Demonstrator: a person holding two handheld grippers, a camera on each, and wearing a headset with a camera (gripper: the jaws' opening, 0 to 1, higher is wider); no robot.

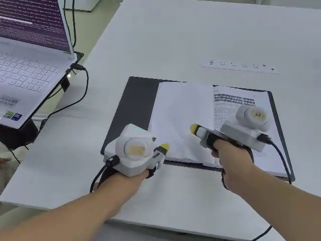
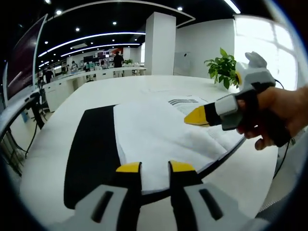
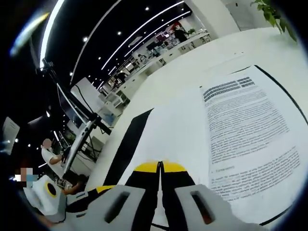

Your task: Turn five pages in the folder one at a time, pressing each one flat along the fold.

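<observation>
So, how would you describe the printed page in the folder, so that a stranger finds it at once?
On the white workbench lies an open black folder. The printed page lies on its right-hand side. It alone carries dense black text; the blank page on its left has none.

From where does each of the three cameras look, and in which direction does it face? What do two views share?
Head view: high at the near side, looking down on the open black folder; both forearms, the left tongs and right tongs show.
Left gripper view: low at the folder's near edge, facing across its blank white page; own jaws slightly apart, plus the right tongs in a hand.
Right gripper view: low over the pages, facing the printed white sheet; own jaws shut.
Both gripper views share the blank page.
</observation>
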